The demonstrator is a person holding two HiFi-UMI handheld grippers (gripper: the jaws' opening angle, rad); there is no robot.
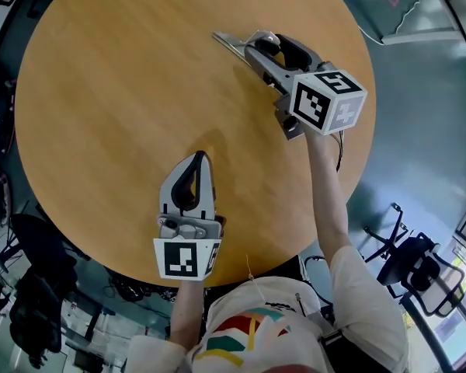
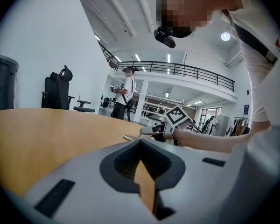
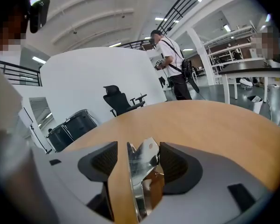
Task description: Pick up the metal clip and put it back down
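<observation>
The metal clip (image 3: 141, 171) stands on edge on the round wooden table (image 1: 101, 92), near its 1 o'clock rim, between the wide-spread jaws of the right gripper (image 1: 256, 45). It looks set down rather than squeezed. The left gripper (image 1: 197, 158), closed and empty, rests at 6 o'clock, apparently parked clear. I cannot tell whether one pad brushes the clip, and its base is cut off.
</observation>
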